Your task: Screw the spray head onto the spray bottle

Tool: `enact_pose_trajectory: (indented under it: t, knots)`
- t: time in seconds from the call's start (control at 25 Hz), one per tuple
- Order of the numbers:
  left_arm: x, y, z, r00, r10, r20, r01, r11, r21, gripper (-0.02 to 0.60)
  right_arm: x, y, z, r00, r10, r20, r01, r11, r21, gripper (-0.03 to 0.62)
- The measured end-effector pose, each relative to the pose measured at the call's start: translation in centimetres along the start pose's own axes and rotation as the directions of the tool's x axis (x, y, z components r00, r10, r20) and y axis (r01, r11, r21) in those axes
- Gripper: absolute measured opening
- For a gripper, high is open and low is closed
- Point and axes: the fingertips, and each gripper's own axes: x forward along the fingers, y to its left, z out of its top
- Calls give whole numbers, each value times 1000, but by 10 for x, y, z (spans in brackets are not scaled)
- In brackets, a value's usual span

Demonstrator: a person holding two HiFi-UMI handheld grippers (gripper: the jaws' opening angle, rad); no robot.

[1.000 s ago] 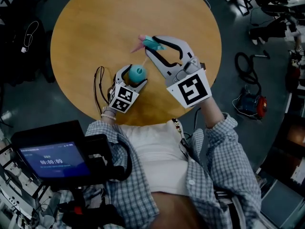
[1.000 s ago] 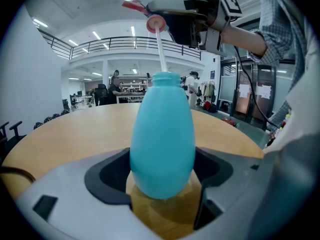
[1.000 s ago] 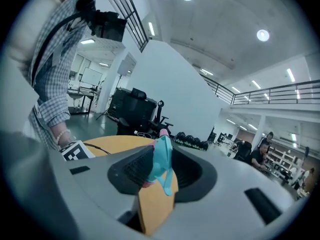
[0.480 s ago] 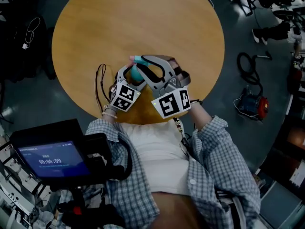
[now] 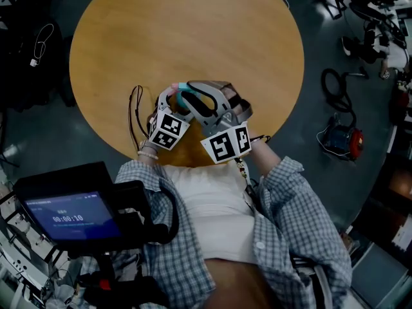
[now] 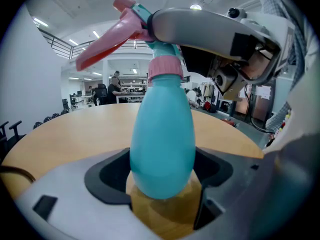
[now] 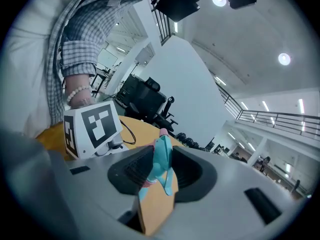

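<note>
The left gripper (image 5: 172, 102) is pinching the lower body of the teal spray bottle (image 6: 162, 139), which is standing upright on the round wooden table (image 5: 193, 31). The right gripper (image 5: 190, 90) is clamping the spray head (image 6: 131, 26) directly above it, with the pink collar (image 6: 165, 68) sitting on the neck. Head and bottle are sharing one vertical axis, so the tightening turn should run about that axis. Thread engagement cannot be determined.

Above the near edge of a round wooden table (image 5: 187, 31), a person in a checked shirt (image 5: 283, 205) holds the left gripper (image 5: 168, 97) and right gripper (image 5: 188, 90) close together around a teal spray bottle (image 5: 185, 100), its spray head (image 5: 178, 85) apparently on top.
</note>
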Motion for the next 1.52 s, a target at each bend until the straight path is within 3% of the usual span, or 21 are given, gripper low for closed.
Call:
enact_pose_trajectory:
  t: [0.76, 1.0, 1.12, 1.24, 1.36, 1.52]
  knots:
    - [0, 3, 1, 1000, 0, 5, 0, 1000, -1, 376, -8, 5, -1, 999, 13, -41, -13, 1000, -4, 112]
    - [0, 3, 0, 1000, 2, 4, -2, 1000, -5, 376, -2, 4, 0, 994, 99, -52, -95, 992, 80, 114]
    - [0, 3, 0, 1000, 1, 5, -1, 1000, -6, 376, -4, -1, 1, 991, 130, -36, -124, 983, 137, 159]
    - [1, 2, -1, 1000, -1, 6, 1, 1000, -8, 376, -14, -17, 9, 986, 151, 64, -162, 956, 244, 179]
    - [0, 2, 0, 1000, -2, 6, 3, 1000, -9, 376, -26, -32, 4, 971, 181, 155, -229, 891, 392, 179]
    - [0, 1, -1, 1000, -5, 9, 5, 1000, -11, 376, -38, -22, -41, 935, 340, 97, -343, 809, 478, 179]
